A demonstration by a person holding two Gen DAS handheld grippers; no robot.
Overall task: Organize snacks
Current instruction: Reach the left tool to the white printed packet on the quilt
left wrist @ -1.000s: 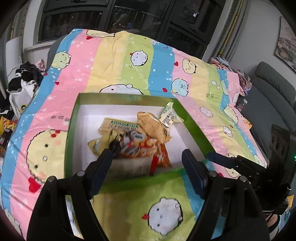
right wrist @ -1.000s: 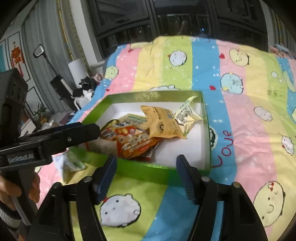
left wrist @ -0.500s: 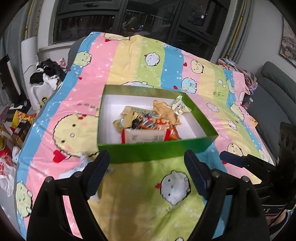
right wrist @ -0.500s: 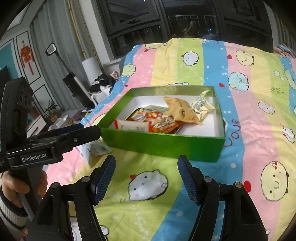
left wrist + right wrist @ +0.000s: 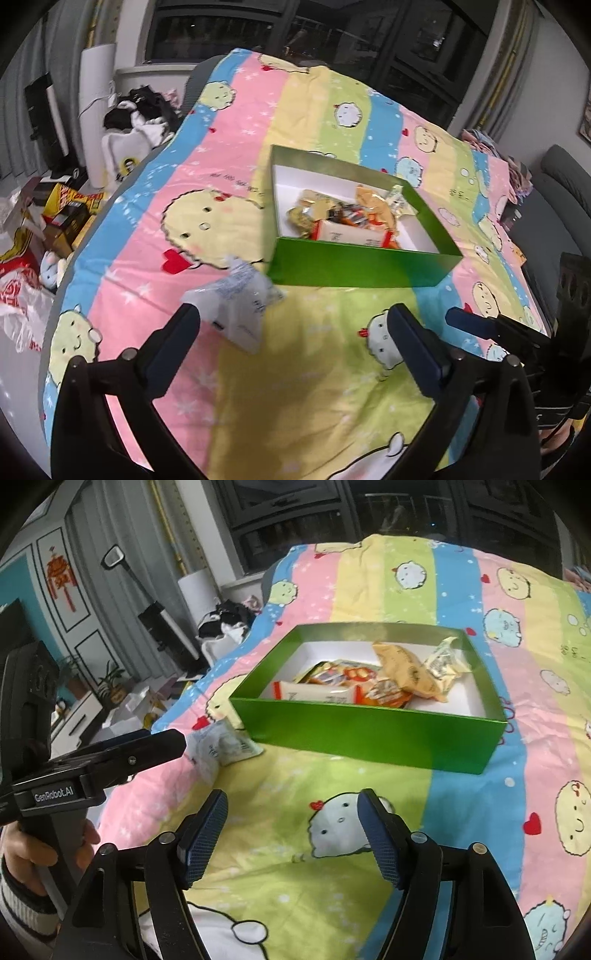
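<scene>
- On the striped cartoon-print bedspread (image 5: 332, 369), just beside the near left corner of the green cardboard box (image 5: 362, 267), lies a crumpled pale plastic snack packet (image 5: 236, 306).
- It looks light, soft and crinkly, likely slippery; a pinch across its bunched middle seems safest.
- The left gripper (image 5: 291, 332) hovers close above it, empty, jaws opening wide, the packet just ahead of its left finger.
- The right gripper (image 5: 291, 834) hangs further right, empty, jaws opening, packet (image 5: 221, 747) well to its left.
- Other snack packets (image 5: 388, 683) fill the box.
</scene>
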